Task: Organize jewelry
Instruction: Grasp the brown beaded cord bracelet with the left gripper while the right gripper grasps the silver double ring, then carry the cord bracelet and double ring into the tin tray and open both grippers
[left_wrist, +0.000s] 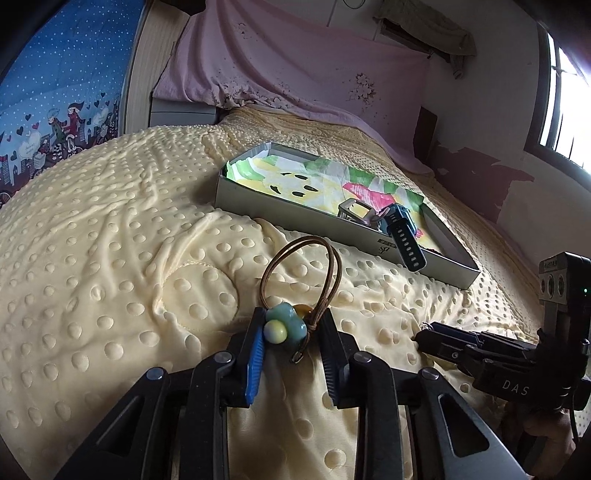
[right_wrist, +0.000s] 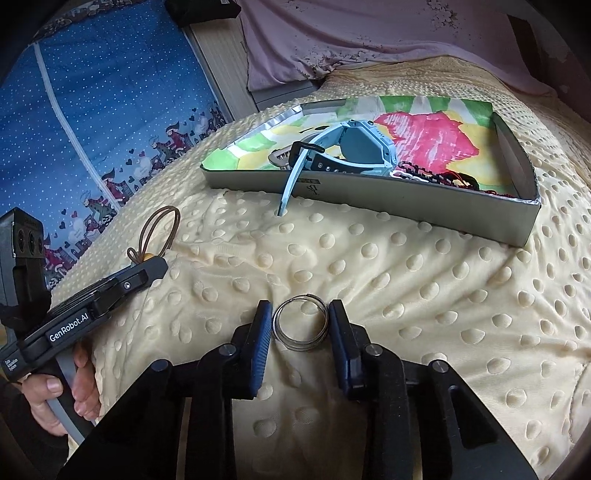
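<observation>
Left wrist view: one left gripper with two fingers, one cord bracelet and one open box on one yellow dotted blanket. The bracelet carries one blue-green flower bead, which sits between the two fingers. The left pad touches the bead; the right pad touches the cord and knot. The jaws are gripping the bracelet at its bead end, and its double loop extends forward beyond the fingertips. The box lies ahead of the jaws and to their right. Inside it: one blue watch with its strap hanging over the near wall, and one metal buckle piece.

Right wrist view: one right gripper with two fingers, with one set of thin metal rings lying on the blanket between them. Both pads touch the ring edges; the jaws are closed onto the rings. The box stands ahead of the jaws.

Shown only in the right wrist view: the rings, one dark beaded strand inside the box, and one hand on the left gripper's handle. Shown only in the left wrist view: the flower bead and one window.
</observation>
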